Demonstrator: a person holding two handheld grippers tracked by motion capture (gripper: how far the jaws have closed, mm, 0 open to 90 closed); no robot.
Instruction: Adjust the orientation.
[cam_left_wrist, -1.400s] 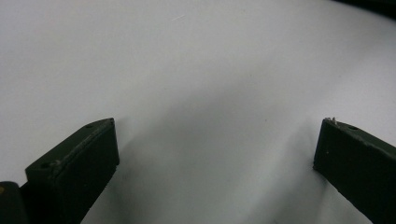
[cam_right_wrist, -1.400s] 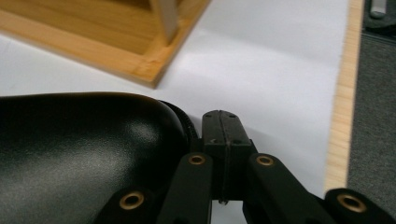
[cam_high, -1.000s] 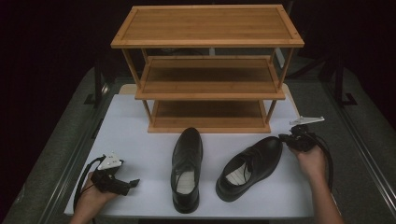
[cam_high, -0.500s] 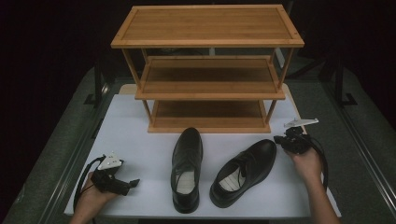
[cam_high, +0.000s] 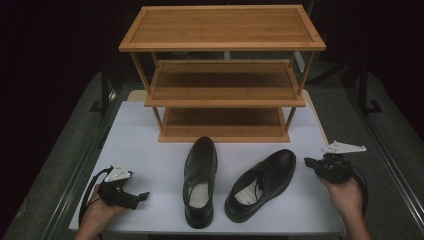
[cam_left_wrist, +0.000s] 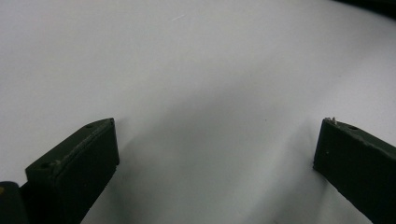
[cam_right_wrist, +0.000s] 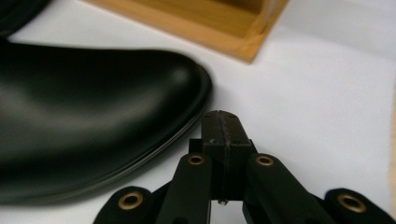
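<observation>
High view: a person is standing at the white table (cam_high: 150, 135) with a gripper in each hand, and two black dress shoes are lying in front of a wooden shoe rack (cam_high: 222, 75).
Right shoe (cam_high: 260, 182): it is lying at an angle, its toe pointing up and to the right, near the right gripper but apart from it.
Left shoe (cam_high: 200, 180): it is lying straight, its toe pointing at the bottom shelf (cam_high: 222, 122) of the rack, just short of it.
Right gripper (cam_high: 311, 163): its jaws are pressed together with nothing between them; in the right gripper view the closed tip (cam_right_wrist: 223, 128) is sitting just beside the toe of the right shoe (cam_right_wrist: 93, 116), not touching as far as I can tell.
Left gripper (cam_high: 140, 196): it is resting low on the table at the left, well apart from both shoes; in the left gripper view its jaws are standing wide apart over the bare table (cam_left_wrist: 196, 70), holding nothing.
Step in hand: I am judging that the closed right gripper is nudging the angled shoe to line it up beside the straight one.
Doing it well: it is better to push low on the sole edge at the toe, slowly, so the shoe is turning and not tipping, and to stop when both toes are facing the rack.
</observation>
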